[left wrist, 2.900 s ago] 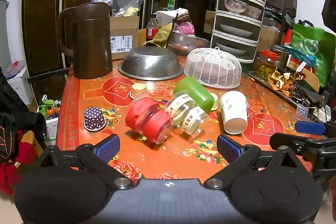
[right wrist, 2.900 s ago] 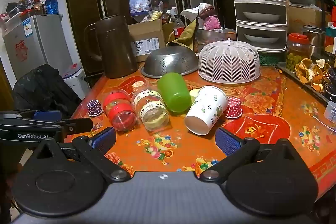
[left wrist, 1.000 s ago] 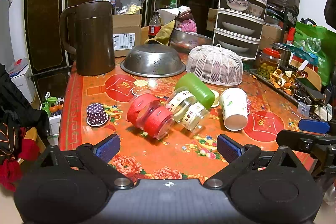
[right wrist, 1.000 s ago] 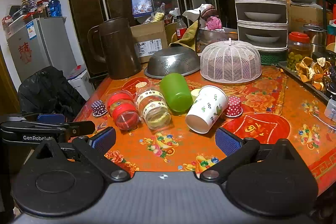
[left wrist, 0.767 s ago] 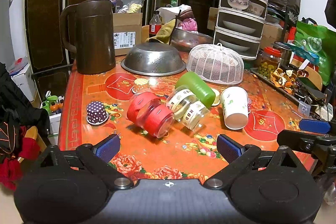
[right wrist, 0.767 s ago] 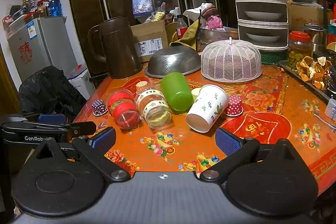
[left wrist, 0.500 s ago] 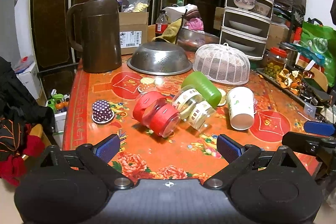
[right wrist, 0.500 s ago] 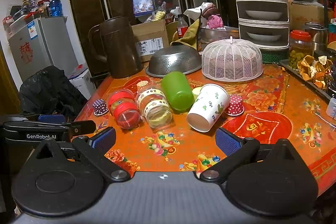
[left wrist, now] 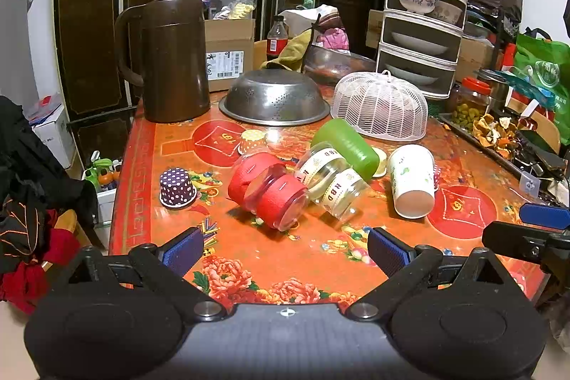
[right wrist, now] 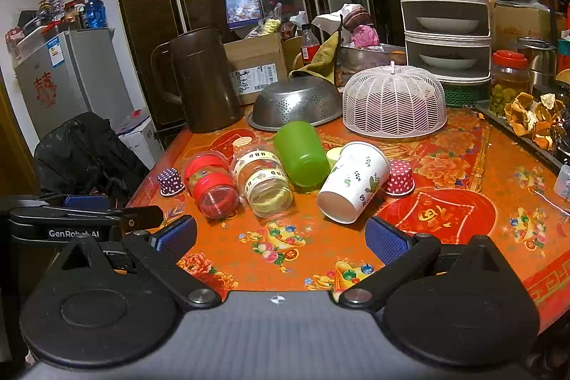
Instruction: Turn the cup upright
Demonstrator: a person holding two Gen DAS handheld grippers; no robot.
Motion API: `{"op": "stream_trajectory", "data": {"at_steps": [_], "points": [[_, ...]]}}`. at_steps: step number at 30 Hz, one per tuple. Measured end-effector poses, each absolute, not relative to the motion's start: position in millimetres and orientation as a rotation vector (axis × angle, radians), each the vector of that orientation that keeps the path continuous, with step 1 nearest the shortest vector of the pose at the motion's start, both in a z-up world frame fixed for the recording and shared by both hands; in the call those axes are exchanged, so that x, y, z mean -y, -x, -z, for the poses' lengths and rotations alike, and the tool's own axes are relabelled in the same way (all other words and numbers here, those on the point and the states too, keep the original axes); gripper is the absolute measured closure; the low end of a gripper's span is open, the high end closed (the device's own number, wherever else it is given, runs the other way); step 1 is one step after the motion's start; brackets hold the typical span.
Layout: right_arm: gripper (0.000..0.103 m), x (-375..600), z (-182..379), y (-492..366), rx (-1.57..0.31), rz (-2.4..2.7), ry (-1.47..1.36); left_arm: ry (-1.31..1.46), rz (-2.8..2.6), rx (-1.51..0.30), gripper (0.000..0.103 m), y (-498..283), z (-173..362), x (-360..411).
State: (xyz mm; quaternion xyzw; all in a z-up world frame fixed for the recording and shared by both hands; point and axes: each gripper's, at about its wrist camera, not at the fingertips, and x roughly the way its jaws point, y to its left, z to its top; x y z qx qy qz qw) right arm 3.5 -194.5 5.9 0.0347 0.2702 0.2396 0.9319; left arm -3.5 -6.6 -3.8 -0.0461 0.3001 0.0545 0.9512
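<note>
Both grippers, left (left wrist: 285, 246) and right (right wrist: 279, 235), gape wide and empty, short of the cup (right wrist: 352, 182) (on its side). Only the right view shows the red dotted liner (right wrist: 400, 177) beside the cup.

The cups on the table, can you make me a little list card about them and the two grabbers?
cups lying on their side: white paper cup, green cup, clear cup with red bands, clear cup with cream bands
small dotted cups, mouth down: purple one, red one
table: orange flowered cloth
left gripper: fingers open, holding nothing, short of the cups
right gripper: fingers open, holding nothing, short of the cups
cups upright: none yet
</note>
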Motion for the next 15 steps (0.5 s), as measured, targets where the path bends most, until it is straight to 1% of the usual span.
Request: {"op": "stream_trajectory", "data": {"at_steps": [15], "points": [[0.001,193.6,-6.6,-3.6,-0.553,-0.491,-0.069,0.091,-0.11,-0.615,0.003,2.2,5.4,6.8]]}}
